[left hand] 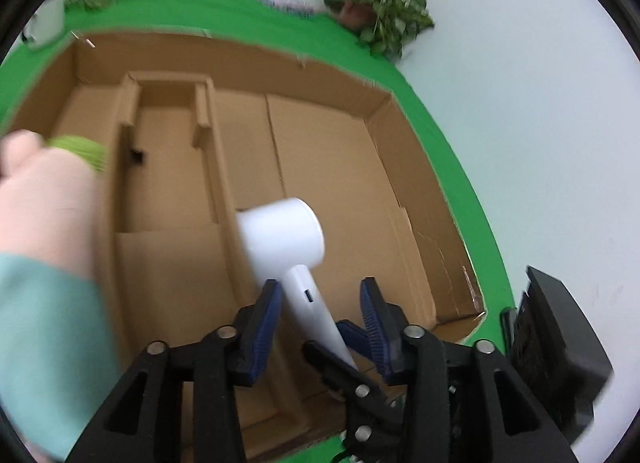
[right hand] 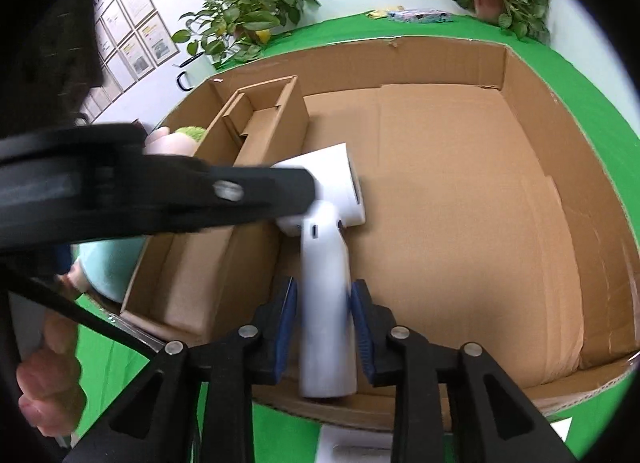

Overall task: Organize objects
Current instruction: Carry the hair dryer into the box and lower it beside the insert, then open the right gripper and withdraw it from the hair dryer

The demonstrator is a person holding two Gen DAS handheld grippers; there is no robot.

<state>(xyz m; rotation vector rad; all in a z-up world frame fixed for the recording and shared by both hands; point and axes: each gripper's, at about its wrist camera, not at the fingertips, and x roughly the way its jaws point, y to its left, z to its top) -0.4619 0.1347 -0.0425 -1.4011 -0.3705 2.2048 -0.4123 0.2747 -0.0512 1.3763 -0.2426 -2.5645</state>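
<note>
Placement under way, not finished.
Right tool (right hand: 323, 317) clamps white plastic hair-dryer-shaped device (right hand: 326, 263) above brown cardboard box (right hand: 480, 191); left tool (left hand: 322, 303) gapes, holding nothing; plush toy already beside the insert.

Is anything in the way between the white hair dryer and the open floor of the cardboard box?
Nothing visible. The right gripper holds the hair dryer by its handle over the bare box floor. The cardboard divider sits to its left, beside it, not under it.
</note>
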